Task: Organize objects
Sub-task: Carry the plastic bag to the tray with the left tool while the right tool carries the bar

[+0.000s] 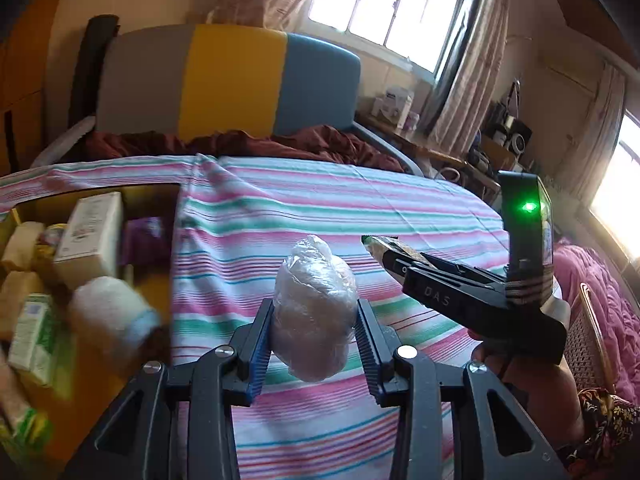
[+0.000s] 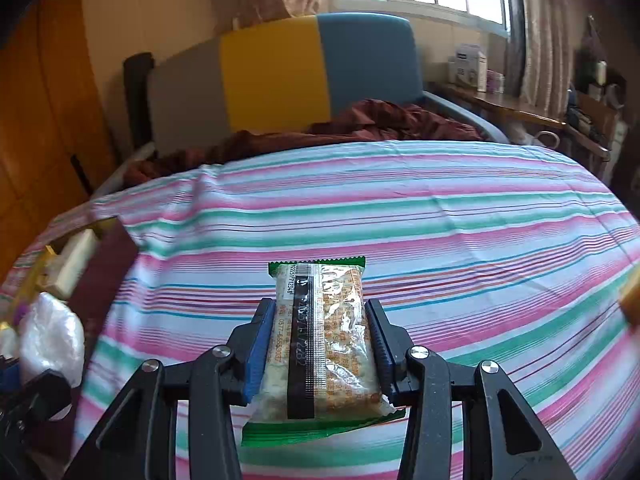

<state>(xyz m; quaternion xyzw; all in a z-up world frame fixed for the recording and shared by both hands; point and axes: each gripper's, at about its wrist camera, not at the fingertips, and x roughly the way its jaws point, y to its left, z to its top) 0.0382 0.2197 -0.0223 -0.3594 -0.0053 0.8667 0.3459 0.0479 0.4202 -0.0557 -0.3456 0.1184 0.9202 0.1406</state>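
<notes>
The left gripper [image 1: 314, 312] has its jaws clamped on a plastic-wrapped lump [image 1: 314, 308], held above the striped sheet [image 1: 360, 208] just right of an open box [image 1: 156, 196] crowded with cartons, possibly soap or medicine; blur hides the labels. The right gripper [image 2: 320, 340] pinches a green-edged snack bar [image 2: 324, 340] over the same sheet.

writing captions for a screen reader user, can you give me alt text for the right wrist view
The right gripper is shut on a green-edged clear snack packet, held above a bed with a pink, green and white striped sheet. At the left edge are a plastic-wrapped bundle and an open cardboard box.
</notes>
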